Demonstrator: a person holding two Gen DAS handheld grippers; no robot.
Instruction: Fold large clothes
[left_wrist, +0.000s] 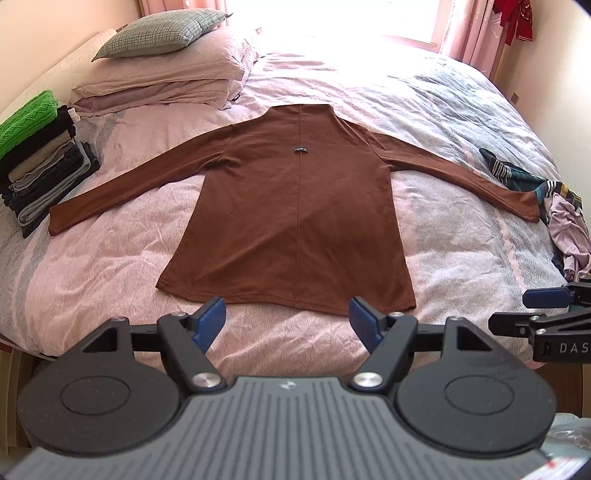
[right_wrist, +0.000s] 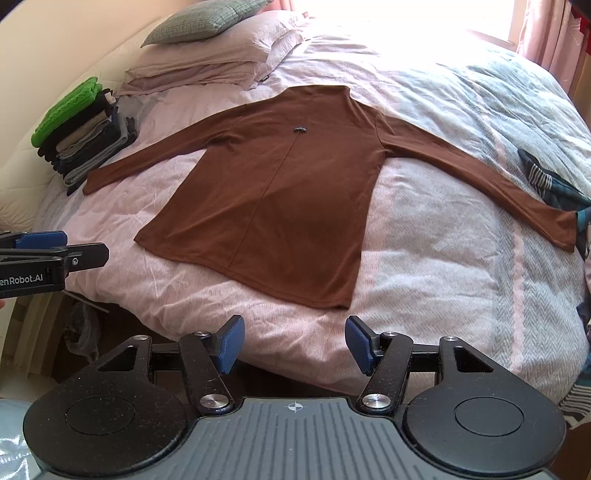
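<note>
Brown long-sleeved top (left_wrist: 291, 206), count one, lies flat mid-bed on the pink and grey duvet (left_wrist: 110, 266), both sleeves spread out to the sides, collar toward the pillows, a small dark tab on its centre seam. Left gripper (left_wrist: 288, 319) and right gripper (right_wrist: 294, 341) hang just short of its hem, each with blue pads apart and nothing between them, neither touching cloth. Around it: one stack of folded clothes (left_wrist: 40, 162) topped in green by the left cuff, one loose heap of garments (left_wrist: 554, 206) by the right cuff, three pillows (left_wrist: 166, 62) piled at the head.
</note>
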